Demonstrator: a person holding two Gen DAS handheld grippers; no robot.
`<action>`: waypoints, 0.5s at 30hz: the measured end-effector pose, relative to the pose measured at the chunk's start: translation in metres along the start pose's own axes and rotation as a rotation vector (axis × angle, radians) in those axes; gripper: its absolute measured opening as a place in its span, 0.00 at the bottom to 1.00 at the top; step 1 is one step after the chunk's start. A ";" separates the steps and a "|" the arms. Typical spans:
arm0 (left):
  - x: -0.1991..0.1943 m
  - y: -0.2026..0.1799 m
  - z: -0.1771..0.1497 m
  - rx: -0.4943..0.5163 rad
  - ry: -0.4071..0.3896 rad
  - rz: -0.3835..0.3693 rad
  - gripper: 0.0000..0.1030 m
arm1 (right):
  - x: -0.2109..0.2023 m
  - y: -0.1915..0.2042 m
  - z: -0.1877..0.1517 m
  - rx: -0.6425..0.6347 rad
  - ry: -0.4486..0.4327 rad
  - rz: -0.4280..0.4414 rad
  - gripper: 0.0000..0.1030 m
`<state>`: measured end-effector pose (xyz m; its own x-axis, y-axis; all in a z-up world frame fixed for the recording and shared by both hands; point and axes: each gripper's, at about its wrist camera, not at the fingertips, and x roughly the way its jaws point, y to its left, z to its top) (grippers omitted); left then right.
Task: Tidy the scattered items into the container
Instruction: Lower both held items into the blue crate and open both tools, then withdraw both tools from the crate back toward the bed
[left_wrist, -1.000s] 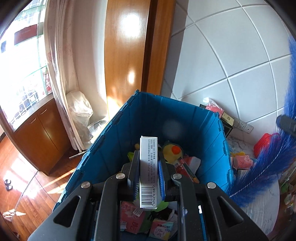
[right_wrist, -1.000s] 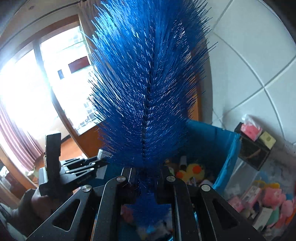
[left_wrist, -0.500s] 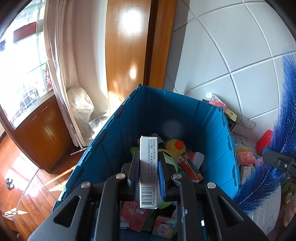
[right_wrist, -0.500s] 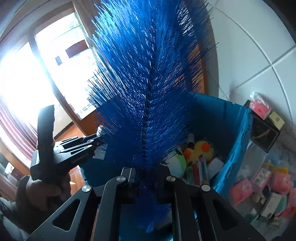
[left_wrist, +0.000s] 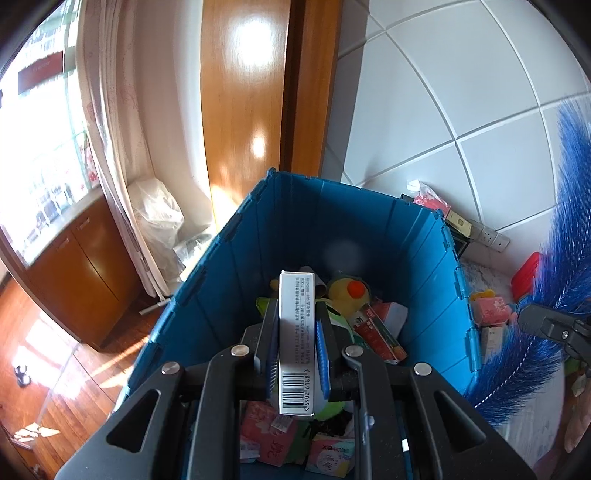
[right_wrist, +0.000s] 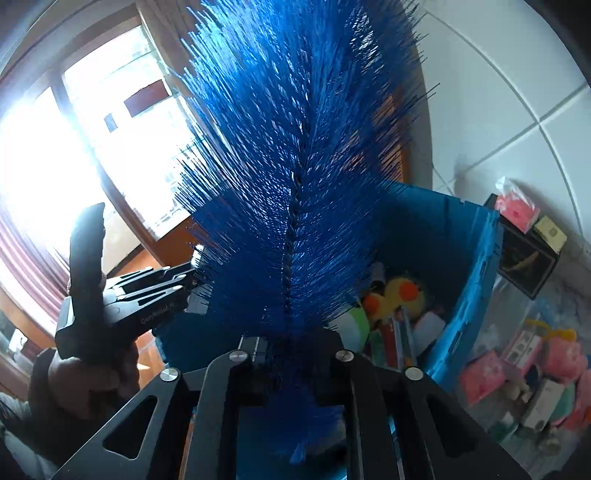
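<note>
Tiled wall behind; white box (left_wrist: 296, 332) upright lengthwise over blue crate (left_wrist: 424, 236).

White tiled wall (left_wrist: 461, 92), wooden door (left_wrist: 243, 92), sunlit window (left_wrist: 33, 122) (glare, perhaps curtained).

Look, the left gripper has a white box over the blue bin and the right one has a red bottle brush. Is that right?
Not quite. The brush between the right gripper's fingers is blue, not red; the right wrist view shows it. The rest holds: the white box sits in the left gripper above the blue bin.
</note>
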<state>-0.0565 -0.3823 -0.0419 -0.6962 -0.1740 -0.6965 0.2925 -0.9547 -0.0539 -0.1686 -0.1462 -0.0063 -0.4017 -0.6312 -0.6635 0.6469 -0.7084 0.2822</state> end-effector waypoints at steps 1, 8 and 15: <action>0.001 -0.004 0.004 0.022 0.009 -0.018 0.61 | 0.000 -0.001 0.002 0.004 -0.008 -0.019 0.60; 0.006 0.002 0.007 -0.031 -0.001 -0.048 1.00 | 0.002 -0.010 -0.001 0.016 -0.040 -0.093 1.00; 0.009 0.002 -0.001 -0.049 0.010 -0.049 1.00 | -0.005 -0.006 -0.009 0.011 -0.040 -0.138 1.00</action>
<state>-0.0614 -0.3851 -0.0487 -0.7038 -0.1245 -0.6994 0.2900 -0.9491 -0.1229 -0.1648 -0.1355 -0.0110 -0.5122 -0.5390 -0.6687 0.5761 -0.7930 0.1979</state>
